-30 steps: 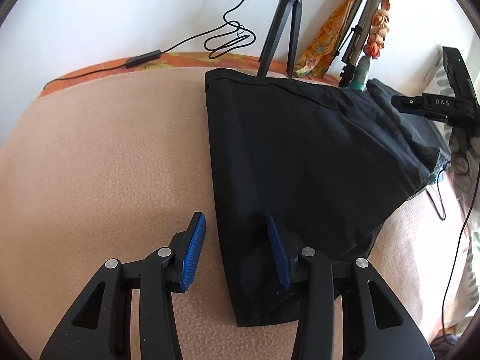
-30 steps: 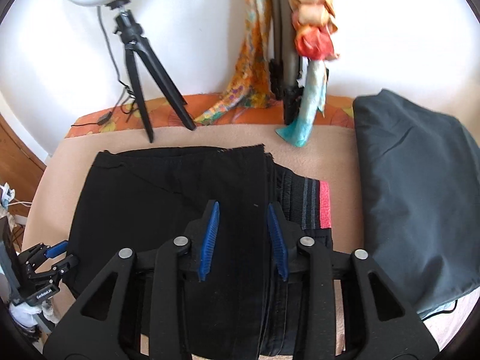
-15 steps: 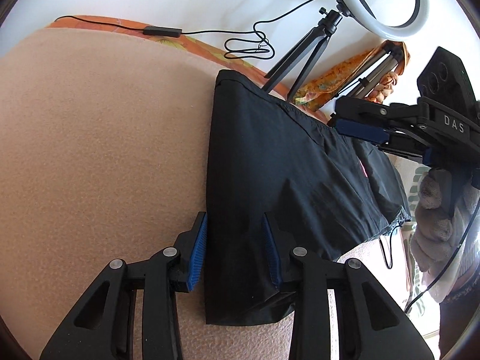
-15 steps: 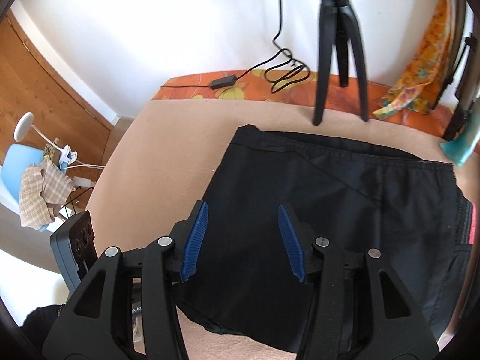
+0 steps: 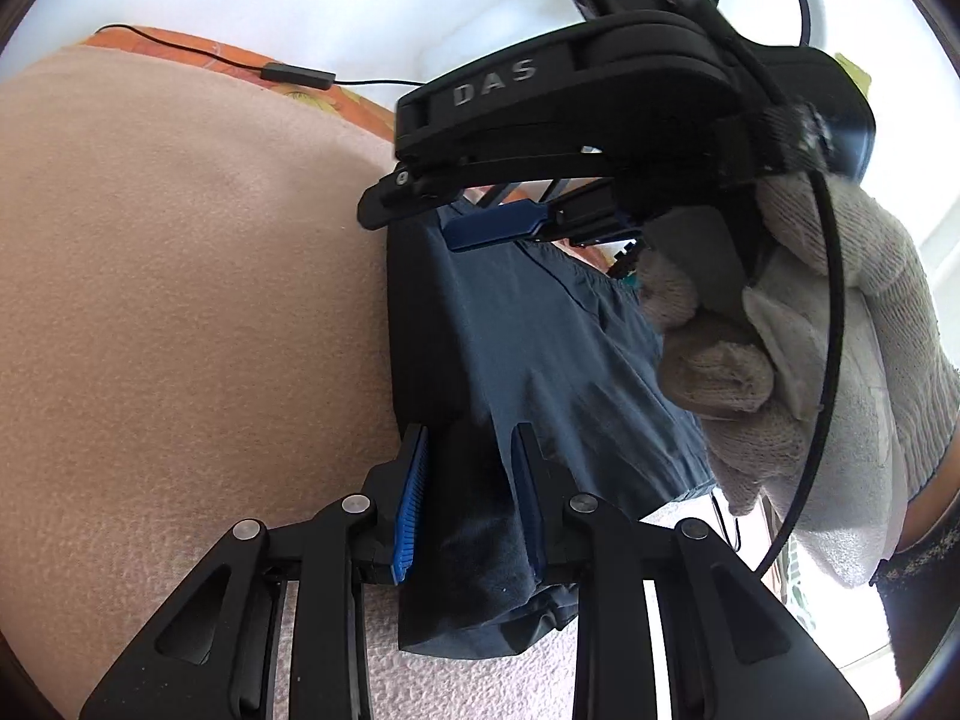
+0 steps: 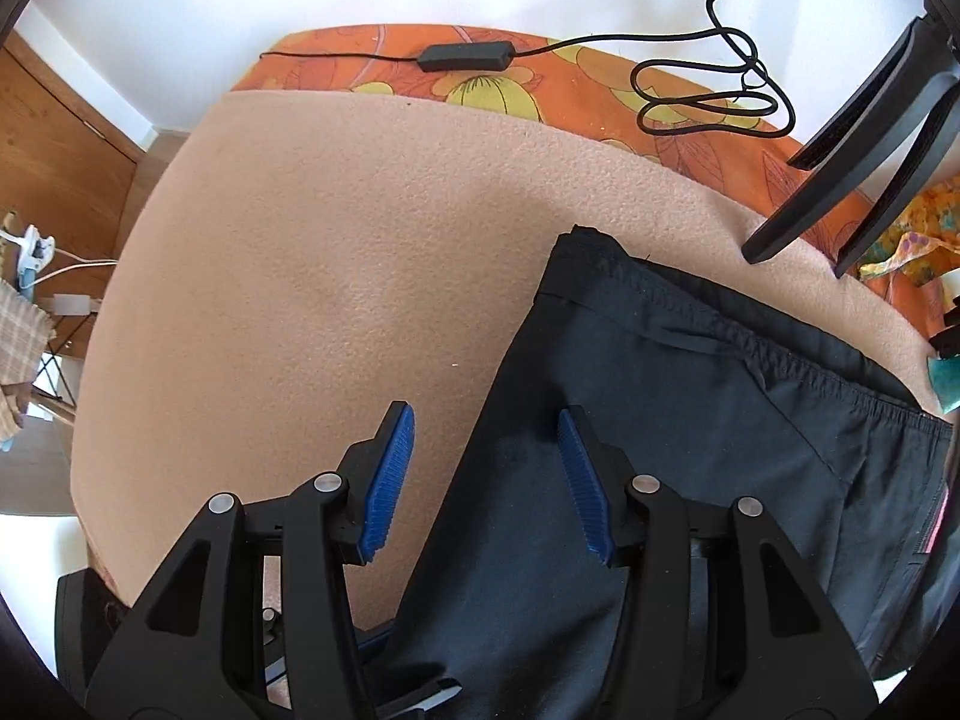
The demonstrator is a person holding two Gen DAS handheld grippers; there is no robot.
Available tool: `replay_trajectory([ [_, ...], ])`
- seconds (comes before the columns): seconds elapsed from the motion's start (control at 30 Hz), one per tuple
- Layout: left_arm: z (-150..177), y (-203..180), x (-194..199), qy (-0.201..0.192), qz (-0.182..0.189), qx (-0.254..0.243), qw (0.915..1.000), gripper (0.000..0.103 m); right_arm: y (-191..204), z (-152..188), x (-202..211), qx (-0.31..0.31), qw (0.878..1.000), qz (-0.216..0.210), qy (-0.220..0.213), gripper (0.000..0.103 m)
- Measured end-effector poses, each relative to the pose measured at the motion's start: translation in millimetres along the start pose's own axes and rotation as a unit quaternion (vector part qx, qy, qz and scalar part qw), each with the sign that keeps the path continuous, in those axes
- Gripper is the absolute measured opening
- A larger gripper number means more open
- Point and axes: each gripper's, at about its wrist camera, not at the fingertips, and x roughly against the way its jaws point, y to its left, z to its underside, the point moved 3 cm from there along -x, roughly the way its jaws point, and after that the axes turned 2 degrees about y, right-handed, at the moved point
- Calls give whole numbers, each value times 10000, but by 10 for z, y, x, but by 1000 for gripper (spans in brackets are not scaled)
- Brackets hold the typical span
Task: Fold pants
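Black pants [image 5: 528, 372] lie folded on a peach blanket [image 5: 180, 312]; they also show in the right wrist view [image 6: 690, 420]. My left gripper [image 5: 471, 504] is narrowed around the near corner of the pants, with black cloth bunched between its blue pads [image 5: 411, 498]. My right gripper [image 6: 480, 477] is open over the left edge of the pants, one pad over blanket, one over cloth. It shows in the left wrist view [image 5: 498, 228] above the far edge, held by a gloved hand [image 5: 798, 348].
A black cable with an inline box [image 6: 465, 57] lies on the orange flowered strip [image 6: 540, 84] at the back. Tripod legs [image 6: 852, 144] stand at the back right. A wooden door [image 6: 54, 156] and floor lie beyond the left edge.
My right gripper has swung left to the left edge of the pants and opened wider. My left gripper has narrowed on the near corner, and the cloth there bunches up.
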Motion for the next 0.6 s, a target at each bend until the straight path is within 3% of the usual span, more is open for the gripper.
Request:
replay_trajectory([
  [0.17, 0, -75, 6, -2, -33, -148, 9999, 25, 9, -3, -188, 176, 9972, 676, 276, 52],
  [0.23, -4, -122, 17, -30, -145, -296, 9995, 25, -15, 29, -231, 212, 9967, 737, 283, 42],
  [0.3, -4, -176, 41, -114, -355, -473, 9982, 25, -63, 60, -231, 153, 9980, 580, 216, 34],
  [0.37, 2, -206, 64, -160, -659, -595, 9959, 37, -125, 91, -192, 55, 9994, 336, 114, 23],
  [0.4, 6, -209, 49, -120, -831, -599, 9947, 53, -165, 111, -165, -5, 9998, 210, 68, 16],
  [0.43, 8, -201, 24, -55, -983, -565, 9935, 57, -220, 126, -133, -94, 9999, 71, 11, 12],
  [0.57, 48, -169, -115, 276, -687, -273, 9969, 55, -459, 196, 19, -595, 9957, -622, -350, 8],
  [0.6, 64, -176, -133, 269, -647, -276, 9972, 47, -519, 222, 60, -706, 9935, -776, -443, 7],
])
